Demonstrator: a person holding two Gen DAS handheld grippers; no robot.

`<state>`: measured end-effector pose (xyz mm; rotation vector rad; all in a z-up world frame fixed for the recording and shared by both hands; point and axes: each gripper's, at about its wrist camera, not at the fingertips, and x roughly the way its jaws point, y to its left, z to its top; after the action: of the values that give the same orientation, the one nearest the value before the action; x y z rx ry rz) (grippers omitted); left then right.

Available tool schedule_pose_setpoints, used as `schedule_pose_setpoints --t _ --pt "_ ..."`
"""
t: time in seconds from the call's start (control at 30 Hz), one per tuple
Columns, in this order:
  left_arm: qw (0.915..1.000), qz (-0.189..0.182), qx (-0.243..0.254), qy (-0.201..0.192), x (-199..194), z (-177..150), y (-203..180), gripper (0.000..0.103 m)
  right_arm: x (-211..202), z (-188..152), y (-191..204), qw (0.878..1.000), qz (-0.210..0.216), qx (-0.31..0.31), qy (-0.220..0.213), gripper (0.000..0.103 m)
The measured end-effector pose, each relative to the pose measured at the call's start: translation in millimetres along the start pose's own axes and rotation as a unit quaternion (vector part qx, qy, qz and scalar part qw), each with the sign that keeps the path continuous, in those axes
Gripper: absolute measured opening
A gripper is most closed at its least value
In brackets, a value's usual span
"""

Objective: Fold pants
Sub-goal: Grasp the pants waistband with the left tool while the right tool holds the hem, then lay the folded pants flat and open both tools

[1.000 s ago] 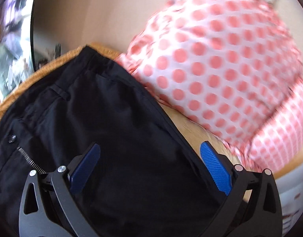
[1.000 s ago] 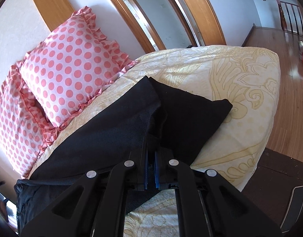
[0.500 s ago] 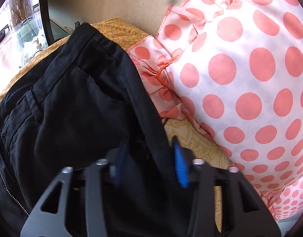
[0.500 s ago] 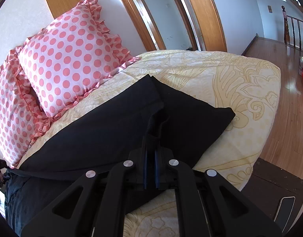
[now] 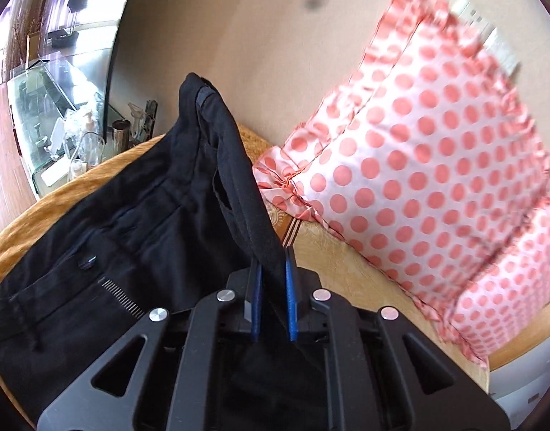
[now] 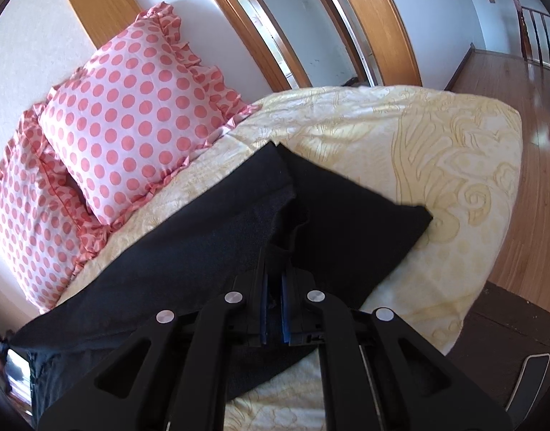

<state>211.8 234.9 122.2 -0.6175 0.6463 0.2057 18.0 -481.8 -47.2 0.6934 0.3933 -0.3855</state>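
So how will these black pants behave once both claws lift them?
Probably floppy: the pants already drape and crease from the left claw. The legs likely trail across the bedspread. Fairly light, since the right claw pinches just an edge.

The pants lie along the bed, legs toward its foot, waistband toward the pillows. The pillows stand behind them against the wall. A glass cabinet, perhaps, sits left of the bed's head.

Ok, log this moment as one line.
left tongs: shut on pants waistband, lifted | right tongs: shut on pants leg fabric | pants across bed | pillows beside
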Motion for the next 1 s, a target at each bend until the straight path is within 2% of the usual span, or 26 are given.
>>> schedule_pose_setpoints --t 0.13,0.27,0.4,0.47,0.53,0.6,0.67,0.73,0.8,0.93,1.0 --pt "0.9993 -0.026 -0.004 -0.027 -62.8 -42.9 29.0 0.01 -16.9 22.6 5.8 0.999 0.008 -0.006 -0.038 0.005" --pt "0.9984 -0.017 -0.011 -0.052 -105.7 -113.0 65.5 0.01 -30.2 38.3 6.0 0.998 -0.002 -0.008 -0.066 0.005" --pt "0.9987 0.009 -0.045 -0.021 -99.7 -171.0 108.9 0.009 -21.7 34.9 -4.0 0.999 -0.026 0.002 -0.047 0.005" --pt "0.9983 -0.005 -0.051 -0.03 -96.1 -182.0 120.4 0.01 -15.4 29.3 -7.4 0.999 -0.031 0.005 -0.034 0.005" --pt "0.998 -0.014 -0.046 -0.042 -102.6 -181.3 120.5 0.012 -11.8 25.3 -9.5 0.999 -0.033 0.009 -0.026 0.005" --pt "0.9971 -0.021 -0.045 -0.057 -114.6 -178.0 122.5 0.024 -12.2 23.2 -10.1 0.999 -0.032 0.01 -0.024 0.005" --pt "0.9953 -0.009 -0.058 -0.077 -126.9 -171.2 127.8 0.065 -13.6 22.6 -10.0 0.999 -0.031 0.012 -0.025 0.005" --pt "0.9918 0.001 -0.082 -0.098 -136.2 -162.8 136.9 0.068 -14.1 22.4 -9.6 0.999 -0.031 0.012 -0.024 0.005" --pt "0.9888 0.001 -0.113 -0.098 -138.4 -150.9 151.8 0.07 -14.4 22.0 -8.9 0.999 -0.032 0.011 -0.024 0.005" --pt "0.9858 -0.012 -0.164 -0.03 -112.8 -133.8 175.2 0.068 -14.4 21.9 -8.3 0.999 -0.032 0.011 -0.023 0.005" --pt "0.9834 -0.023 -0.178 -0.028 -110.0 -131.5 180.7 0.066 -14.3 21.5 -7.3 0.999 -0.032 0.009 -0.022 0.005"
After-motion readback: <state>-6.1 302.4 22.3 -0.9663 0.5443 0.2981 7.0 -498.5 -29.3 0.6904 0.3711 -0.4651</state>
